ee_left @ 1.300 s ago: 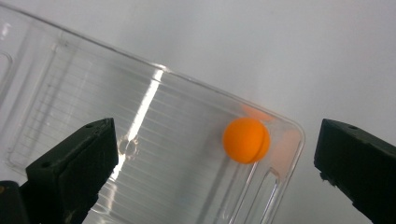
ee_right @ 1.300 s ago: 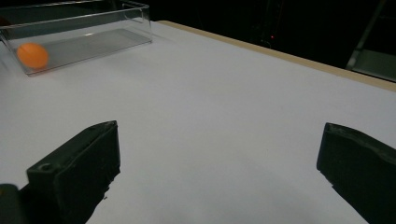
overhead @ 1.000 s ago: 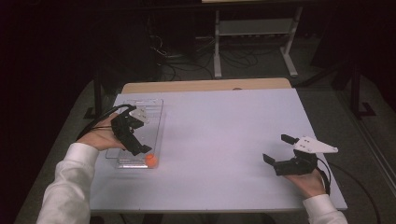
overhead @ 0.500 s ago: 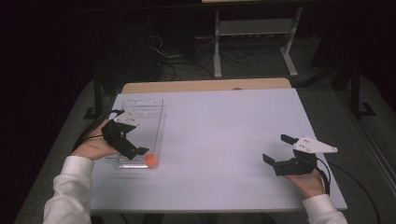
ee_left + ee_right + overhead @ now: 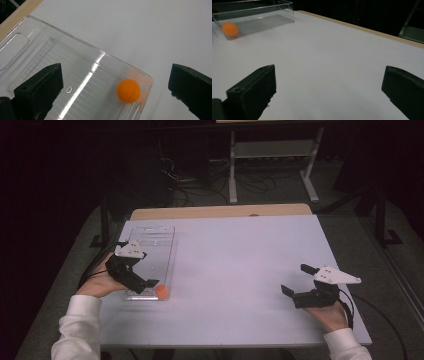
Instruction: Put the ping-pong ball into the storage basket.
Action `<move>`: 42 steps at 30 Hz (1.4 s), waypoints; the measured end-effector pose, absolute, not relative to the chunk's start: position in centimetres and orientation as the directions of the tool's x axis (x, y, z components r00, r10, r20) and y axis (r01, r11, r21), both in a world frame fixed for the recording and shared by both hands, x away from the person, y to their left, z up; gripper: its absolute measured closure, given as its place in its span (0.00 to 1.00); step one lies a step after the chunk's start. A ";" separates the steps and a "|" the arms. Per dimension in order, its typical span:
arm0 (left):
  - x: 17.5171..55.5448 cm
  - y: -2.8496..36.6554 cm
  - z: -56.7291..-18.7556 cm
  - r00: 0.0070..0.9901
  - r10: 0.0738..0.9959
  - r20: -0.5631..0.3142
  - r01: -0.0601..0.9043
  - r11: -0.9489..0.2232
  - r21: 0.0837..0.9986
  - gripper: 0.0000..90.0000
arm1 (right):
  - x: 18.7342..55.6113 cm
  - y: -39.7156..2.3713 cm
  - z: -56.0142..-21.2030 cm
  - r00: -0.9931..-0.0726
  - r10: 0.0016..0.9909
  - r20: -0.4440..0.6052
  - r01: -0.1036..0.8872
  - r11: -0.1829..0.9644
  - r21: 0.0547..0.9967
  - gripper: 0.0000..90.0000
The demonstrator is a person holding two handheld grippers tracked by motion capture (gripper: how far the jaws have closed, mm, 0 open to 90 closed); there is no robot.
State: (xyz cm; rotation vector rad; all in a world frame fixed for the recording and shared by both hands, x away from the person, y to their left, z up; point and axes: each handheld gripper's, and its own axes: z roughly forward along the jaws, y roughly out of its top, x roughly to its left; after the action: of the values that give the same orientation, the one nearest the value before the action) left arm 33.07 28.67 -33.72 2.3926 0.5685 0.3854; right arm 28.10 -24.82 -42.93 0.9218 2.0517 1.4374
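Both forearms wear white long sleeves with snug cuffs. The left claw and the right claw are matte black with blocky, square-ended jaws; each carries a pale grey three-cornered plate on top and trails a thin black cable.

Two black jaws of the right gripper stand wide apart over a bare white table. At far left, an orange ball sits inside a clear plastic tray.
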 end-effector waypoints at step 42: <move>29.9 30.9 -36.3 0.787 0.613 0.070 0.260 -0.432 0.864 0.00 | 28.1 -24.9 -42.9 -0.662 0.750 0.004 0.256 0.221 0.941 0.00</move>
State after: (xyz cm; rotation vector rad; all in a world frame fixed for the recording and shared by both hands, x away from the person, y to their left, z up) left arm 29.92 30.92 -36.26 2.0266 0.6505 0.4691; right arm 28.09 -24.93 -42.92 0.9254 2.0442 1.4405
